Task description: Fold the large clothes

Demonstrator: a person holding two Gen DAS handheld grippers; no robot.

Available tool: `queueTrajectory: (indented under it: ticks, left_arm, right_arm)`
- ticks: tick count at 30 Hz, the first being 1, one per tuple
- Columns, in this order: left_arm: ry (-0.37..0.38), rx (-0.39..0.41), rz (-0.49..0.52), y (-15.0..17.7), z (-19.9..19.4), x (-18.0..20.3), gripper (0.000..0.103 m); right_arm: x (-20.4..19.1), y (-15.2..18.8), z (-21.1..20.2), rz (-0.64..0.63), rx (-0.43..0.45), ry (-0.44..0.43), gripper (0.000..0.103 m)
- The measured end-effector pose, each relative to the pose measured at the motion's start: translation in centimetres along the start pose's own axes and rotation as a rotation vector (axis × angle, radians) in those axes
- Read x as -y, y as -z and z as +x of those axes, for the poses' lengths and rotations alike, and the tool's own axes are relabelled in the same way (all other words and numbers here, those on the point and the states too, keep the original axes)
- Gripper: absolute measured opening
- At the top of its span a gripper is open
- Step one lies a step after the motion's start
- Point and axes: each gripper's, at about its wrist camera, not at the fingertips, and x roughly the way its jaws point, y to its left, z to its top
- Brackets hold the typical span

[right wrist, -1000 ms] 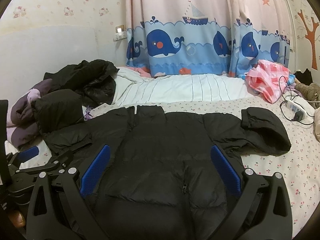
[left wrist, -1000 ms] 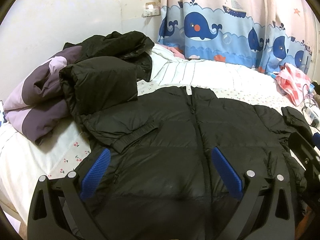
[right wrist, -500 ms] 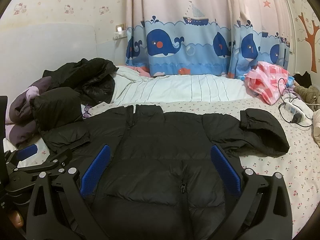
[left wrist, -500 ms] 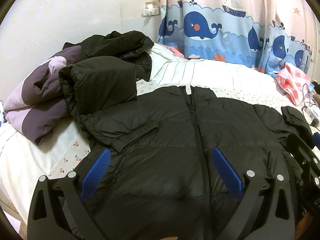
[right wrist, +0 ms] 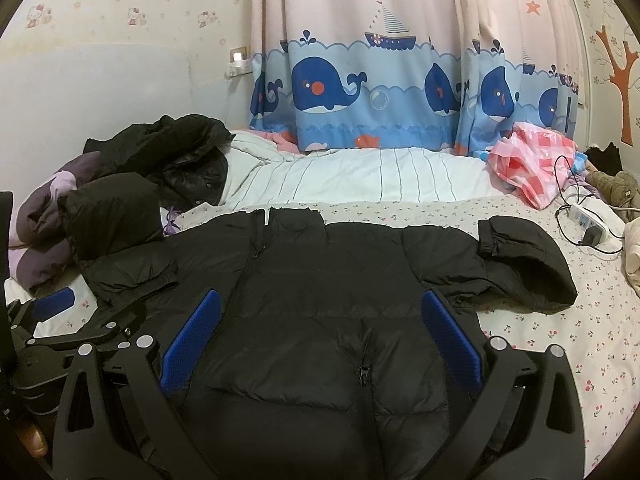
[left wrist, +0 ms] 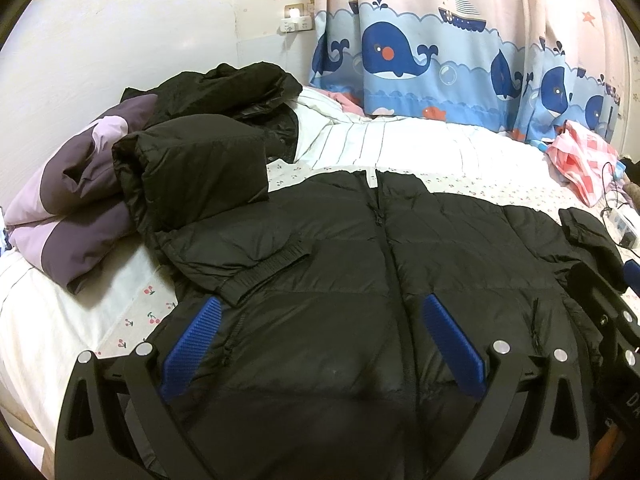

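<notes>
A black puffer jacket [left wrist: 344, 272] lies front up and zipped on the bed, collar away from me; it also shows in the right wrist view [right wrist: 328, 288]. Its left sleeve [left wrist: 244, 264] is folded across the chest. Its right sleeve [right wrist: 524, 268] lies spread out to the right. My left gripper [left wrist: 320, 336] is open and empty above the jacket's lower left part. My right gripper [right wrist: 320, 332] is open and empty above the lower middle, near the zip. Each gripper shows at the edge of the other's view.
A pile of folded black and purple jackets [left wrist: 132, 184] sits at the left of the bed. A pink checked bag [right wrist: 536, 160], a power strip with cables [right wrist: 592, 220] and a white striped duvet [right wrist: 360, 176] lie behind. A whale curtain [right wrist: 380, 92] hangs at the back.
Both grippers have drawn back and up a little from the jacket, so slightly more of the bed shows. The jacket has not moved and both grippers stay open.
</notes>
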Motion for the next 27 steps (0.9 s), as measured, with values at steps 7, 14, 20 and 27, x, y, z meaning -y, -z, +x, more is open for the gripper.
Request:
queueTrajectory:
  ticks: [7,14,20,27]
  left_arm:
    - [-0.001,-0.003,0.000,-0.1,-0.1,0.1,0.097]
    - [-0.008,-0.006,0.000,-0.2,0.0,-0.2,0.097]
    - [-0.011,-0.009,-0.005,-0.2,0.1,-0.4,0.097]
    - [0.005,-0.021,-0.013,-0.4,0.4,-1.2,0.097]
  right_arm:
    - [0.1,0.0,0.0,-0.002,0.000,0.002,0.097]
    - [0.0,-0.1,0.0,-0.002,-0.001,0.000,0.097]
    - [0.0,-0.1,-0.1,-0.003,-0.001,0.002,0.097]
    - [3.1,-3.2,-0.9,-0.116,0.083,0.124,0.097]
